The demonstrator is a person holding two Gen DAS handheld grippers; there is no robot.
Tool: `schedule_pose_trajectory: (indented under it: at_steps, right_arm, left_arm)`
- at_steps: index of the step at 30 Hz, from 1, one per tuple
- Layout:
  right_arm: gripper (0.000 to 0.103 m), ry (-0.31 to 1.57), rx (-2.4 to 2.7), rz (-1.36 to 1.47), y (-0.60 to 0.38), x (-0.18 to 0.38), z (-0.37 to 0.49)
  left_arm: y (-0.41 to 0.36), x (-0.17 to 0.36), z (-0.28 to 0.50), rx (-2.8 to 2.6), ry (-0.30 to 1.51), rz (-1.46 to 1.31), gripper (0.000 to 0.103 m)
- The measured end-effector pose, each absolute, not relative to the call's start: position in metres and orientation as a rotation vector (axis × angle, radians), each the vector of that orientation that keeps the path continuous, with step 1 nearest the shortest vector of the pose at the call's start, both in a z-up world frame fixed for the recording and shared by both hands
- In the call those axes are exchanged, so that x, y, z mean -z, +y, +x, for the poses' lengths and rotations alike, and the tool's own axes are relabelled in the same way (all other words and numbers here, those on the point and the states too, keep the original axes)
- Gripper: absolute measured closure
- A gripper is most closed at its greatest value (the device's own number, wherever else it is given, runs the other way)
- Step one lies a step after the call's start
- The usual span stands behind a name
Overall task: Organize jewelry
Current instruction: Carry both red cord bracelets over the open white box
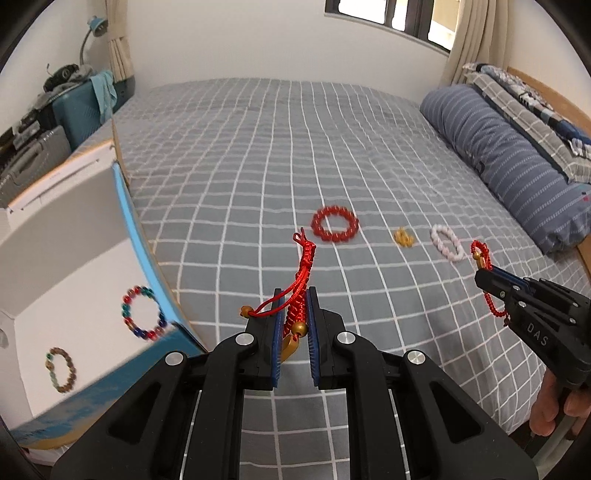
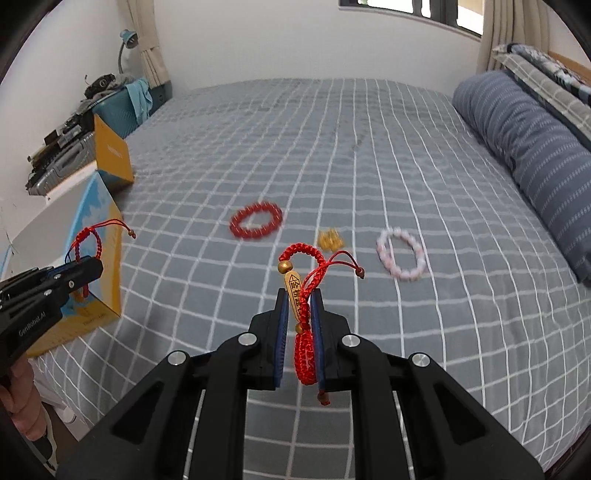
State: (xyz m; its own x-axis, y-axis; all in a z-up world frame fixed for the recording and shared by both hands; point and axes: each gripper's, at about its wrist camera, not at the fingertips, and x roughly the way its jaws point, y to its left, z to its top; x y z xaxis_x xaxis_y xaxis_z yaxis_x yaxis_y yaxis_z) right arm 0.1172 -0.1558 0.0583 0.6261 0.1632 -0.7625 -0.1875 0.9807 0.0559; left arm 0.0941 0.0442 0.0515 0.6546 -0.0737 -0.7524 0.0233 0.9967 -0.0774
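My left gripper [image 1: 295, 297] is shut on a red braided cord bracelet [image 1: 303, 273] with gold beads, held above the grey checked bed [image 1: 258, 166]. My right gripper [image 2: 300, 297] is shut on a second red cord bracelet [image 2: 308, 284] that carries a gold tag. Each gripper also shows in the other view: right gripper [image 1: 484, 275], left gripper [image 2: 92, 264]. On the bed lie a red bead bracelet [image 2: 256, 220], a small gold piece [image 2: 330, 239] and a pink bead bracelet [image 2: 402, 253]. An open box [image 1: 74, 258] at the left holds a multicoloured bead bracelet [image 1: 144, 314] and a brown bead bracelet [image 1: 62, 369].
A striped blue pillow [image 1: 509, 158] and a folded quilt [image 1: 535, 107] line the right side of the bed. Beyond the box stand a yellow lid [image 2: 112, 158], a teal suitcase [image 1: 81, 110] and a desk lamp [image 1: 96, 27]. A hand [image 1: 561, 406] holds the right gripper's handle.
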Motion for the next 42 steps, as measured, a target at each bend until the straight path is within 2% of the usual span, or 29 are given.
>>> schedule_pose_trajectory:
  at_steps: [11, 23, 33, 42]
  right_arm:
    - [0.091, 0.824, -0.307, -0.026, -0.108, -0.097, 0.144]
    - [0.091, 0.784, -0.480, -0.081, 0.001, -0.126, 0.152]
    - [0.091, 0.820, -0.627, -0.164, 0.102, -0.106, 0.138]
    - [0.091, 0.888, -0.701, -0.218, 0.160, -0.072, 0.121]
  left_arm:
    - [0.093, -0.088, 0.089, -0.049, 0.798, -0.127, 0.092]
    - [0.185, -0.097, 0.058, -0.255, 0.774, -0.210, 0.092]
    - [0.257, -0.083, 0.019, -0.419, 0.802, -0.275, 0.092]
    - [0.289, -0.062, -0.001, -0.495, 0.852, -0.313, 0.092]
